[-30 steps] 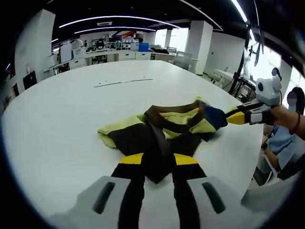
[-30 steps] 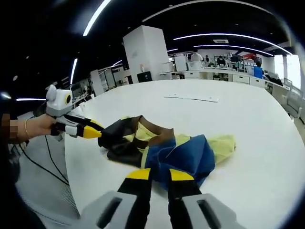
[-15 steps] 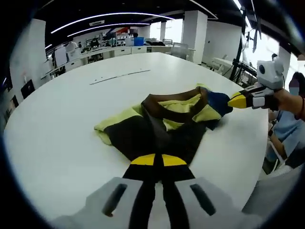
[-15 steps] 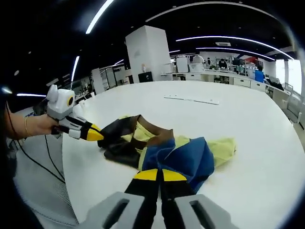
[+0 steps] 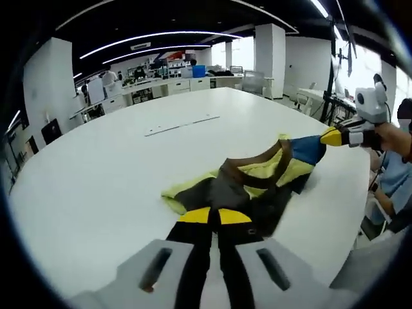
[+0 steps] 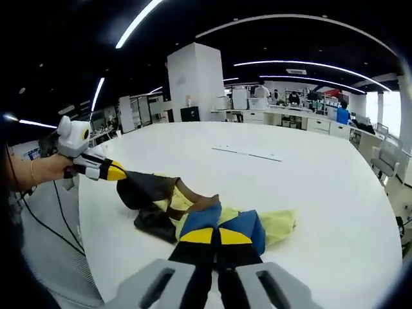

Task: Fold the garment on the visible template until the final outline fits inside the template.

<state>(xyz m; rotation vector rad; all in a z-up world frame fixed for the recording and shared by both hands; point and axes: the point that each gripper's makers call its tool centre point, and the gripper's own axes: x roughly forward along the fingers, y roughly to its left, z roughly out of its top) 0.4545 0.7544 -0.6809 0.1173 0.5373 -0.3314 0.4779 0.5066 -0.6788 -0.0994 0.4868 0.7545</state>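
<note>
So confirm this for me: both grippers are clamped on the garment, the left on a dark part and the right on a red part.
One detail is wrong. The right gripper is clamped on a blue part of the garment, not a red one, as the right gripper view shows. The rest holds: the left gripper is shut on a dark part, seen in the left gripper view.

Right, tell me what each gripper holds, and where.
Both hold the garment: left gripper shut on its dark part, right gripper on its blue part.
</note>
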